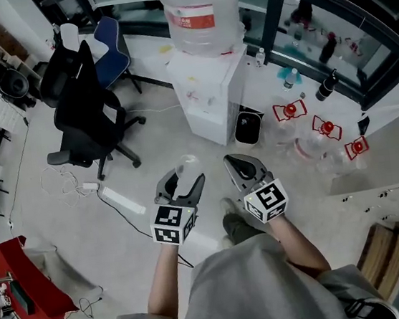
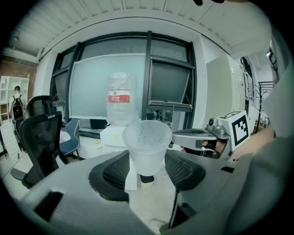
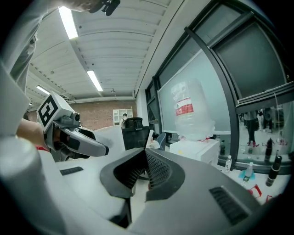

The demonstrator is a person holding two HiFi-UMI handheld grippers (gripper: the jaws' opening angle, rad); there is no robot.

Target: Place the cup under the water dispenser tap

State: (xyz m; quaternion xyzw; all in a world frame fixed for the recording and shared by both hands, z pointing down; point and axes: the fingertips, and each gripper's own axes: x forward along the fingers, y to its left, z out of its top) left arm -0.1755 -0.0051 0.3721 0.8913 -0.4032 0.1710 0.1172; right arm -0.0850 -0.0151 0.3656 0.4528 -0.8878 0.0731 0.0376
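A translucent plastic cup point(image 2: 147, 141) stands upright between the jaws of my left gripper point(image 2: 147, 161), which is shut on its lower half. In the head view the cup point(image 1: 186, 166) and left gripper point(image 1: 185, 179) hang over the floor, short of the white water dispenser point(image 1: 209, 92) with its large clear bottle point(image 1: 199, 11). The dispenser point(image 2: 109, 137) stands straight ahead beyond the cup, its taps too small to make out. My right gripper point(image 1: 235, 165) is beside the left one, shut with nothing in it point(image 3: 146, 153).
A black office chair point(image 1: 85, 111) and a blue chair point(image 1: 110, 47) stand left of the dispenser. A black bin point(image 1: 250, 127) sits at its right side. Bottles and red-marked items point(image 1: 325, 127) lie on the right. Cables and a power strip point(image 1: 121, 199) cross the floor.
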